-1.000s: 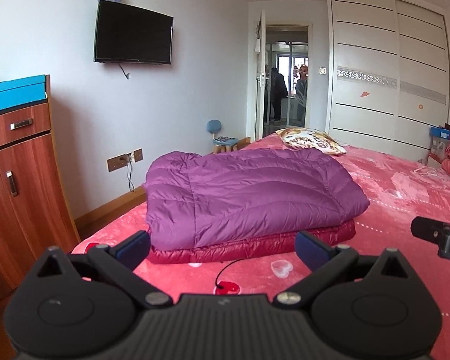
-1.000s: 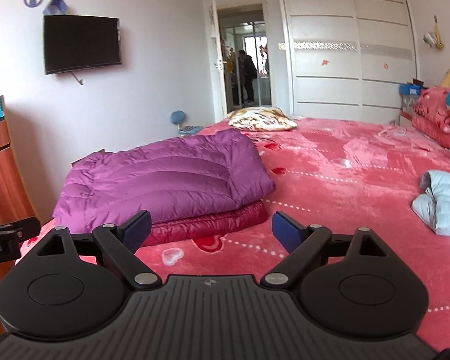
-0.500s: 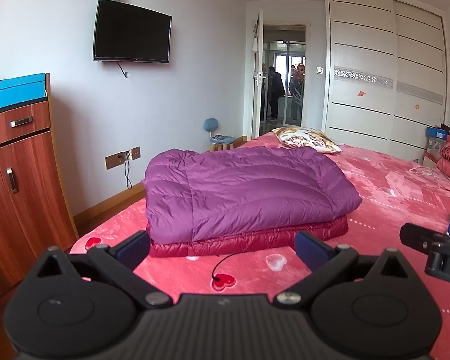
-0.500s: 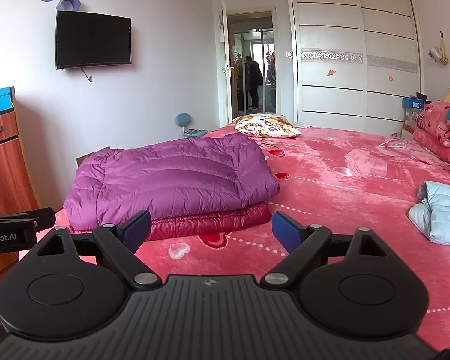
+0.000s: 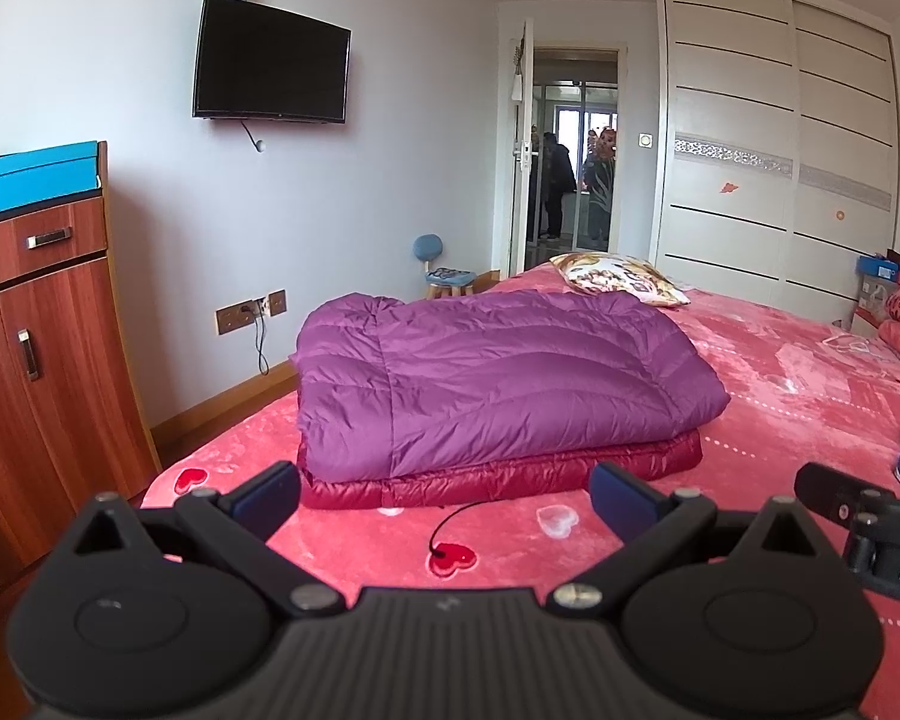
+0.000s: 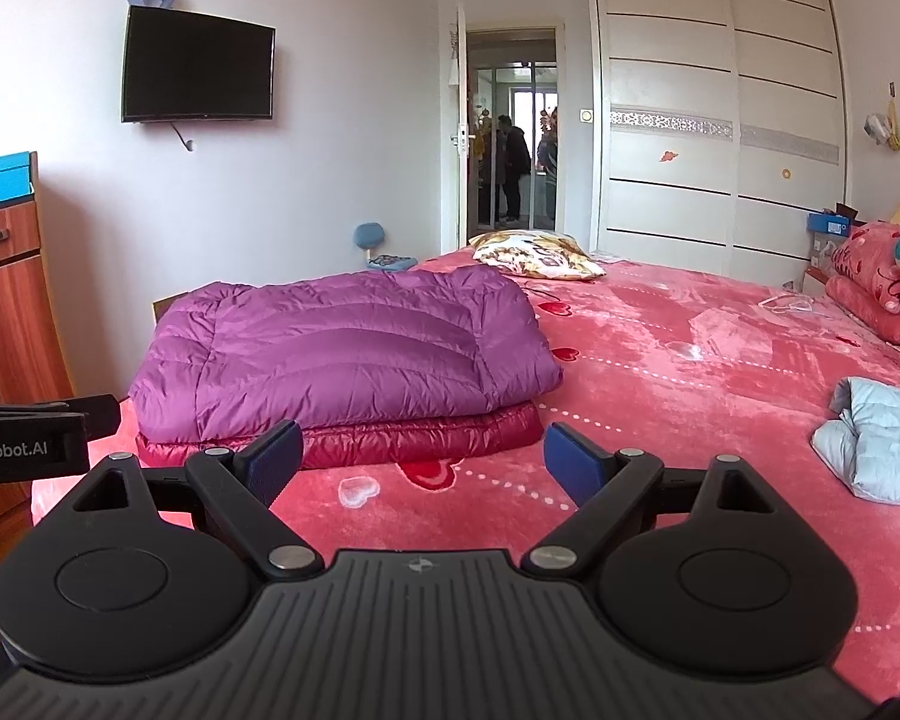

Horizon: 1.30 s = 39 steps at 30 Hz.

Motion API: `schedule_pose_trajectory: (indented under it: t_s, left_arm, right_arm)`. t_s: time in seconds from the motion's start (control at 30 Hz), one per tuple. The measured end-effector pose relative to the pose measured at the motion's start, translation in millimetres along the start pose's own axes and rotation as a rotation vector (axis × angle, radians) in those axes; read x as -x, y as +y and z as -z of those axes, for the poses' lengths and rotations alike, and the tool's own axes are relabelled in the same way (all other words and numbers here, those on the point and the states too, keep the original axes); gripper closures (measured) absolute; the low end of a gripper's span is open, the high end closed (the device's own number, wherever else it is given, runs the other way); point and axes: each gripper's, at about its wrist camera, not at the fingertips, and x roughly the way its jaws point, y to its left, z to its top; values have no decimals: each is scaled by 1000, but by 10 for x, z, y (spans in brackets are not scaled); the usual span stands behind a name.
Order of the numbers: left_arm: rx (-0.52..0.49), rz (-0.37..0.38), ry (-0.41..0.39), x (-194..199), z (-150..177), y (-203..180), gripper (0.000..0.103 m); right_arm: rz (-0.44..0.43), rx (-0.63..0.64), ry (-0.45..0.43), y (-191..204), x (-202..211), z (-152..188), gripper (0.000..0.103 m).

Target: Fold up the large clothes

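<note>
Left wrist view has the purple down jacket (image 5: 498,378) already folded into a puffy rectangle, stacked on a folded red jacket (image 5: 510,474) near the bed's (image 5: 780,384) left edge. Both the left gripper (image 5: 444,495) and right gripper (image 6: 423,459) hang with fingers spread wide, holding nothing. My guess: this fold's done, so next is reaching over to the crumpled light blue jacket (image 6: 882,444) by the right edge.

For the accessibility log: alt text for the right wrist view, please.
A folded purple down coat lies stacked on a folded red coat on a pink bed, ahead of the open, empty right claw. A light blue garment lies at right.
</note>
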Motion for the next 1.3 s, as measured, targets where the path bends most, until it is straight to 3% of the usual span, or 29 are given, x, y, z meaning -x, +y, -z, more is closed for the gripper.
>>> schedule_pose_trajectory:
  t_s: [1.3]
  left_arm:
    - [-28, 3, 38, -217, 133, -125, 1]
  right_arm:
    - [-14, 1, 57, -92, -130, 99, 0]
